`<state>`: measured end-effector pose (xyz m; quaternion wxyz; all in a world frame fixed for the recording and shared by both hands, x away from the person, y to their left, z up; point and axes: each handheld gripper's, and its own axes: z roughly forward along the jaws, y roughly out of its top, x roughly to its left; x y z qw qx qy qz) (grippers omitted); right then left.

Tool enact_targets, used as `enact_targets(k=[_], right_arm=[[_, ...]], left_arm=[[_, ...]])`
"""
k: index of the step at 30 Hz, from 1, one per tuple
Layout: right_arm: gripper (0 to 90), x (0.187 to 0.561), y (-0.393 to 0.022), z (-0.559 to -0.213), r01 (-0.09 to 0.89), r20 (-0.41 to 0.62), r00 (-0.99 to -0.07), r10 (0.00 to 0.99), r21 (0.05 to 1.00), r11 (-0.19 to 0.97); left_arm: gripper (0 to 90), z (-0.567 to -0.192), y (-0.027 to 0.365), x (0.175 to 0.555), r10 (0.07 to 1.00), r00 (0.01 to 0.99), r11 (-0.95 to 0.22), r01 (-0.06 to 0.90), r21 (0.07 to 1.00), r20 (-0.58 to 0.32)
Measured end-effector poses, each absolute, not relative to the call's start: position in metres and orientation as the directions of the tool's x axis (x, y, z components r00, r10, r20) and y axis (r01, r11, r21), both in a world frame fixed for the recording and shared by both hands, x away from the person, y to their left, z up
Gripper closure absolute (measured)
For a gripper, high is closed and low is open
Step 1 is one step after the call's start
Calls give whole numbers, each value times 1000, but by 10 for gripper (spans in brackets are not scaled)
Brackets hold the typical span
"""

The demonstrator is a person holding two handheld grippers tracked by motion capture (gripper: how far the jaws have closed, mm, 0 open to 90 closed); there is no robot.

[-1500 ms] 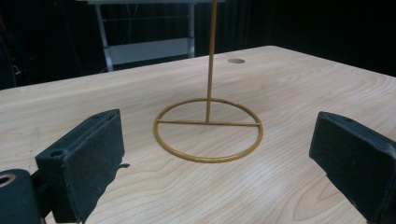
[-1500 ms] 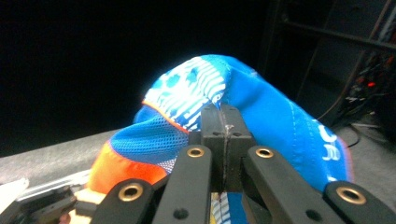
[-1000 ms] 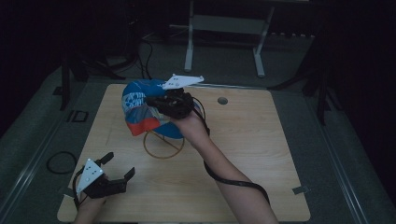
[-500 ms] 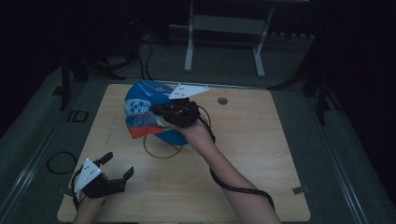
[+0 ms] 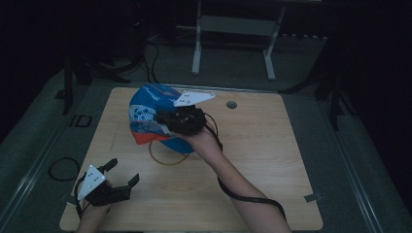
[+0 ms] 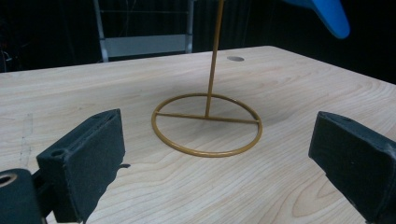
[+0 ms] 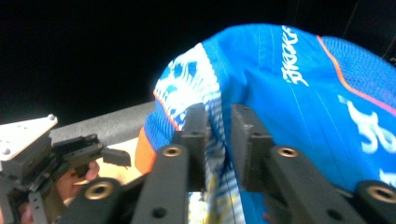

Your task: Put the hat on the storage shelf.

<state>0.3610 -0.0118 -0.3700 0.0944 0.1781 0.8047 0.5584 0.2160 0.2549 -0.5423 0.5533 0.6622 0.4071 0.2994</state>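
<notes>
Two grippers work over the pale wooden table (image 5: 272,160), and the landmark between them is a thin gold wire stand with a ring base and an upright rod (image 6: 208,122), standing on the boards near the table's middle. The right gripper (image 5: 163,120) is raised above that stand with its jaws pinched nearly together on a fold of a blue fabric cap with white lettering and an orange-red trim (image 5: 145,114); in the right gripper view the right gripper (image 7: 219,140) has a narrow gap between its jaws, and the cap (image 7: 299,107) bunches into that gap and spreads up and away beyond the jaws. The cap hangs over the stand's ring (image 5: 165,154), off the table surface. Part of its blue brim (image 6: 327,14) shows at the top of the left gripper view, above and beyond the stand's rod.

The left gripper (image 5: 124,175) sits low near the table's front edge, on the person's side of the stand and well apart from it, its jaws spread wide with nothing between them. A small round hole (image 5: 231,104) lies in the table beyond the stand.
</notes>
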Motion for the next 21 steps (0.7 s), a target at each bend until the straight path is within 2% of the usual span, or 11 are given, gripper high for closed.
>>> enact_targets(k=[21], right_arm=[[730, 356, -12, -372, 164, 25, -927, 374, 924, 346]], left_arm=[[41, -544, 255, 217, 868, 493, -52, 220, 974, -65]])
